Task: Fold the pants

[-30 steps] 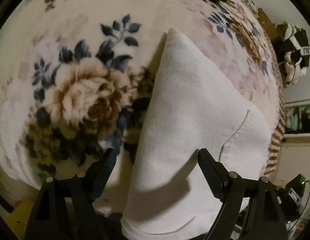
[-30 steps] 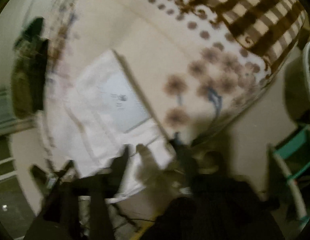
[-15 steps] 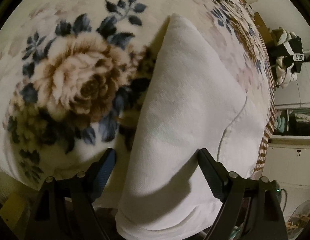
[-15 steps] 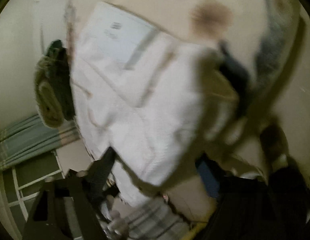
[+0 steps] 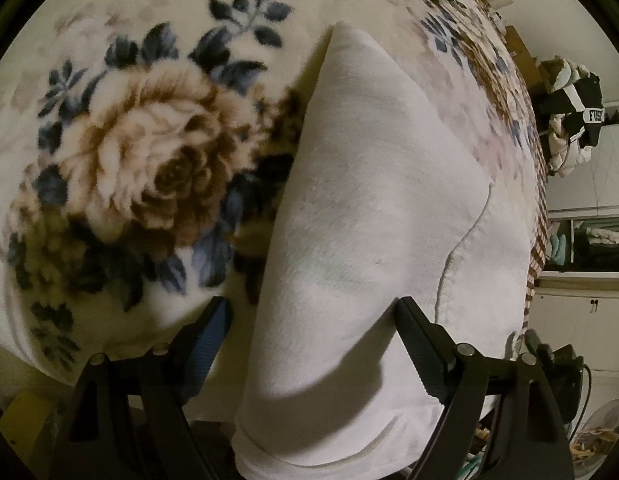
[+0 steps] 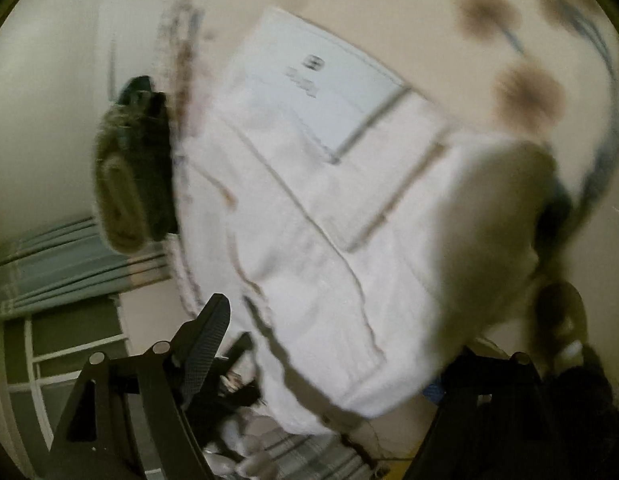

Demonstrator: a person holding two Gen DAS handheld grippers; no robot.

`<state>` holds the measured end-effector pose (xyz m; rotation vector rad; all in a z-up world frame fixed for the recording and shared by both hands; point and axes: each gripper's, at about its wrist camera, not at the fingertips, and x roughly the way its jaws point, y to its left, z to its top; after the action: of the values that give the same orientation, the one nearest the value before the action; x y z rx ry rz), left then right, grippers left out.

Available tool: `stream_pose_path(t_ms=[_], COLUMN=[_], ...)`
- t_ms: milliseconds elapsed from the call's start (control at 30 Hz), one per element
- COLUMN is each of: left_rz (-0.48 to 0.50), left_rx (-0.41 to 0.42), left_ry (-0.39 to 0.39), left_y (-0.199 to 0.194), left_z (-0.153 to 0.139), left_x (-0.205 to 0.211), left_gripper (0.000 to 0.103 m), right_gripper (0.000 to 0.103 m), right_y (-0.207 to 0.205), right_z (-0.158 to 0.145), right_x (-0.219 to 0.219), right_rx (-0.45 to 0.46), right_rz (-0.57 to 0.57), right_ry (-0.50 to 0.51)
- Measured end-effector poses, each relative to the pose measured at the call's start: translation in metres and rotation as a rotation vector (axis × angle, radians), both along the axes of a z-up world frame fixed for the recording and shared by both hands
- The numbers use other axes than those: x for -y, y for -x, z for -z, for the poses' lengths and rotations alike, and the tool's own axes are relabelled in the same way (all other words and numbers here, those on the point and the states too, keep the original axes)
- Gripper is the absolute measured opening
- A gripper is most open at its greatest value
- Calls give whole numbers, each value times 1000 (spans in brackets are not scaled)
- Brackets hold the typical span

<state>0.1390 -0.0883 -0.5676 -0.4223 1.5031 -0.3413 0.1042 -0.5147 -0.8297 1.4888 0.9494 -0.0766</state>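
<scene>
The left tool gapes wide, empty, astride the white pants on the floral blanket. The right tool, equally spread, straddles their edge; closing shallow could pinch one layer and undo the fold.

Dim, warm indoor light in both views. Left wrist view sharp at centre: crisp nap on the blanket, clear seam on the pants. Hard dark shadow thrown by the left tongs across the white cloth. Heavy fisheye bending and black vignette at the rims. Right wrist view smeared by motion blur throughout; pants soft, right tongs partly lost in shadow.
</scene>
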Motion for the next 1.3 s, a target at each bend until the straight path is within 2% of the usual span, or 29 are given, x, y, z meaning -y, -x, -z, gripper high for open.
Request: stream_pose_path(t_ms=[67, 133, 233, 267, 300, 333, 400, 467, 500, 800, 1033, 1200, 1300], left_rz=[3, 1, -12, -19, -22, -19, -13, -18, -16, -23, -30, -41, -54], left_rx=[2, 6, 30, 43, 58, 66, 100, 122, 137, 211, 269, 336, 393], left_ry=[-1, -3, 24, 49, 71, 61, 55, 74, 86, 97, 95, 104, 123], left_y=[-1, -1, -2, -2, -1, -1, 2, 6, 8, 8, -7, -45, -89], left_z=[1, 1, 0, -1, -3, -5, -11, -20, -27, -95, -180, -240, -277], left_x=[1, 1, 4, 6, 9, 12, 14, 11, 10, 4, 4, 0, -6], left_gripper=[83, 84, 83, 74, 58, 56, 35, 24, 22, 20, 20, 20, 20], right_gripper=[84, 86, 84, 81, 67, 54, 40, 34, 33, 29, 29, 29, 29], right_y=[-7, -9, -16, -18, -17, -17, -17, -14, -14, -16, -36, -78, -122], right_z=[8, 20, 14, 11, 10, 7, -1, -13, -19, -85, -166, -234, -277], right_x=[0, 3, 0, -2, -3, -5, -7, -8, -9, -5, -3, -3, -5], right_rx=[-40, -28, -27, -26, -30, -32, -34, -26, -21, 33, 109, 182, 239], right_rz=[-30, -21, -40, -43, -45, -43, -41, -53, -61, -112, -145, -154, -148], right_ry=[36, -2, 13, 28, 37, 46, 67, 97, 111, 159, 191, 231, 262])
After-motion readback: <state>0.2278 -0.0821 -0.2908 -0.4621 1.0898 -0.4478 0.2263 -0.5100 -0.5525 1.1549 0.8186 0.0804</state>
